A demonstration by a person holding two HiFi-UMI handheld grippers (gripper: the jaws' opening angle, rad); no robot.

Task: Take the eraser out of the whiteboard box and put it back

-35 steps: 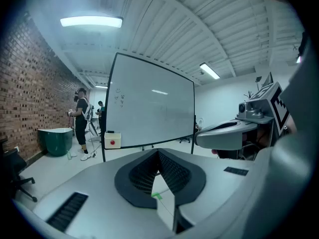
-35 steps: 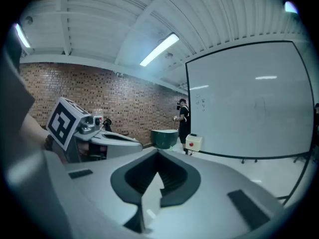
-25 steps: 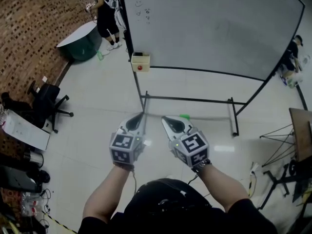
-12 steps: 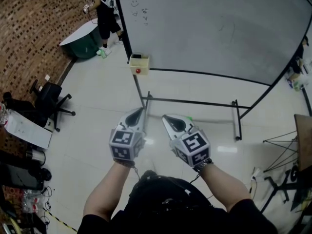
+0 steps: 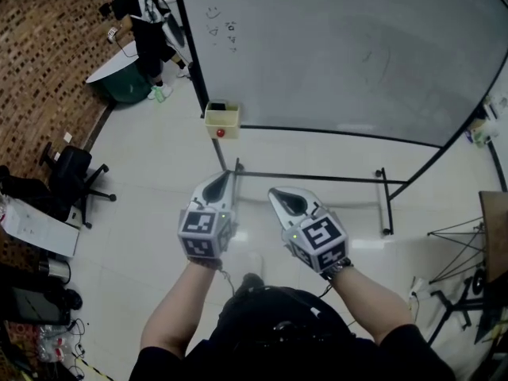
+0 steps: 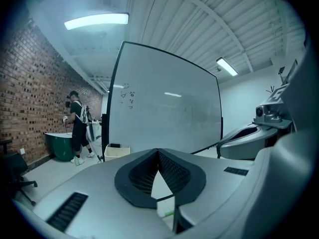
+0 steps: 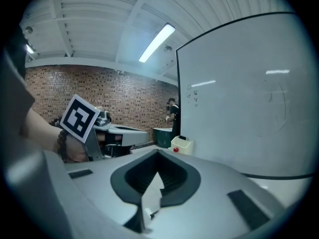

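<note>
Two tools, left gripper (image 5: 230,175) and right gripper (image 5: 273,192), side by side over the floor (image 5: 151,181).
Fingers of both clenched, empty. Eraser (image 5: 217,106) lies dark in the box (image 5: 221,122) at the whiteboard (image 5: 333,46) corner, well ahead.

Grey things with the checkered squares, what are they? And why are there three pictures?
They are two grabbing tools that a person holds, one in each hand: the left gripper and the right gripper. One picture comes from a camera on the person's head, looking down. The other two come from little cameras riding on each gripper. Both grippers are shut and hold nothing. Ahead, a whiteboard stands on the floor, with a small pale box at its lower corner.
</note>
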